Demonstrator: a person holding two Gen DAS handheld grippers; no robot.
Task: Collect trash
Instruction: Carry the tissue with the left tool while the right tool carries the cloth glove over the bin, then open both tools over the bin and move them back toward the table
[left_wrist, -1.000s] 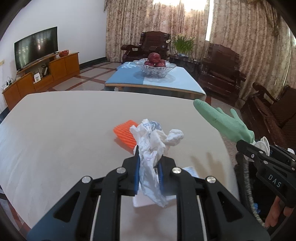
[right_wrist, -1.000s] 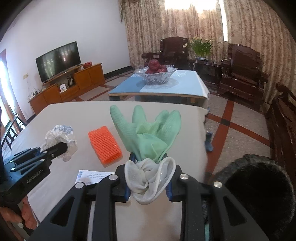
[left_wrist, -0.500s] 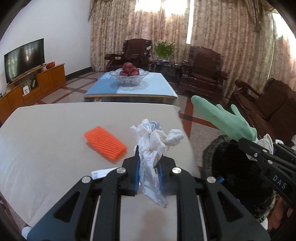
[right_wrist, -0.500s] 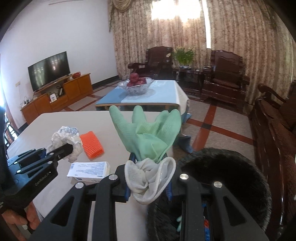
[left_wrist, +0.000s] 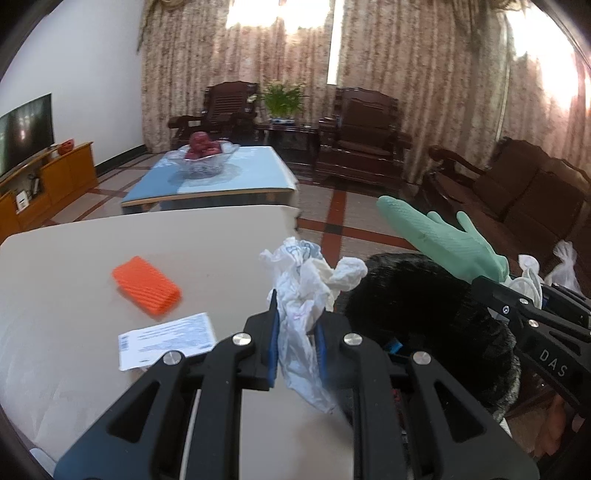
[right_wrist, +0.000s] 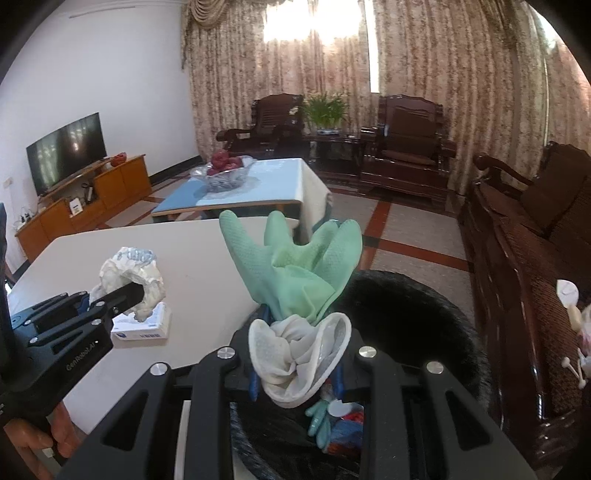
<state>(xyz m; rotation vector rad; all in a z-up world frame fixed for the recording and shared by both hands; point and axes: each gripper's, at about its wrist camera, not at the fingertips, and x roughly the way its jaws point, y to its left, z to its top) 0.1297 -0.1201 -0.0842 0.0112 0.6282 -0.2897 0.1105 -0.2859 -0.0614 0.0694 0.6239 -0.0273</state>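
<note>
My left gripper (left_wrist: 295, 332) is shut on a crumpled white plastic bag (left_wrist: 306, 280), held above the right edge of the beige table (left_wrist: 92, 258); it also shows in the right wrist view (right_wrist: 129, 273). My right gripper (right_wrist: 295, 358) is shut on a green rubber glove (right_wrist: 295, 266) with a white cuff, held over the black trash bin (right_wrist: 413, 314). The bin (left_wrist: 424, 310) stands beside the table and holds other trash, including a green glove (right_wrist: 321, 417). An orange sponge (left_wrist: 146, 284) and a small white box (left_wrist: 166, 338) lie on the table.
A low table with a blue top (left_wrist: 221, 177) and a bowl of red fruit (left_wrist: 205, 151) stands beyond. Dark wooden chairs (left_wrist: 358, 136) and a bench (right_wrist: 535, 240) line the right side. A TV (right_wrist: 66, 151) on a cabinet is at left.
Both grippers have swung right with their loads. The bin has come into fuller view under the right gripper, and the left gripper is now at the table's right edge.
</note>
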